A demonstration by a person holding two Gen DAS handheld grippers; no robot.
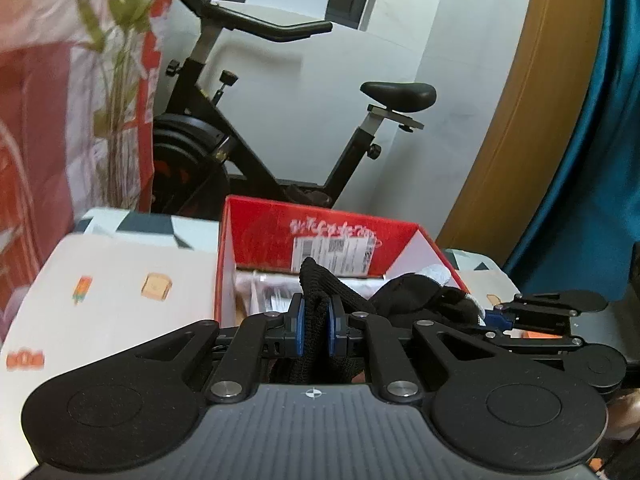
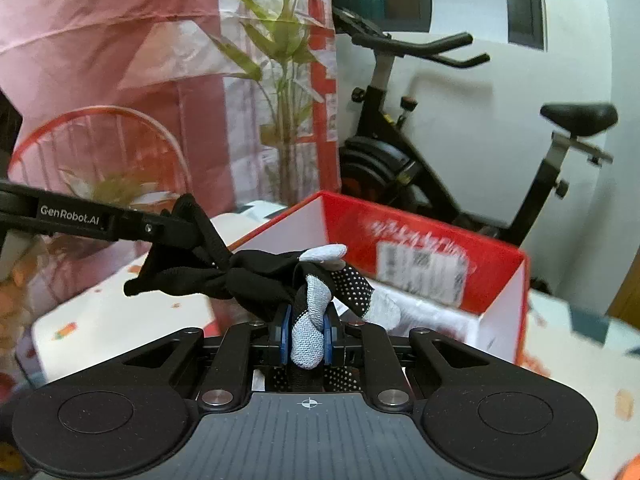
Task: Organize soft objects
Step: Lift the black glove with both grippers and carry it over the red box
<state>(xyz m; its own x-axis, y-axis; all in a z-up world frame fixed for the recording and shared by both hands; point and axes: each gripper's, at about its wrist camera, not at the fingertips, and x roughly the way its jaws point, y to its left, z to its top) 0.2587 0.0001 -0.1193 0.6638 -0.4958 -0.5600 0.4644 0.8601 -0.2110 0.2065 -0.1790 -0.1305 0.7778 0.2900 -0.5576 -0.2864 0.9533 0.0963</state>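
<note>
Above the open red box [image 2: 420, 240] I have both grippers clamped on one black glove [image 2: 264, 276]; the left gripper [image 1: 316, 326] has its jaws nearly closed on the knit cuff, the right gripper [image 2: 306, 334] pinches a grey fingertip — the glove stretched between them; only the right view shows the dotted palm and the plant [image 2: 280, 60].

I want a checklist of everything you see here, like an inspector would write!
Surface: white cloth with small food pictures.
Job's things: black glove with grey fingertips, stretched between both grippers; red box open behind it.
Clutter: papers inside the box.
Grippers: left gripper shut on the glove's cuff; right gripper shut on a grey glove finger.
Cables: nothing seen.
Surroundings: exercise bike, leafy plant, pink plastic sheet.
</note>
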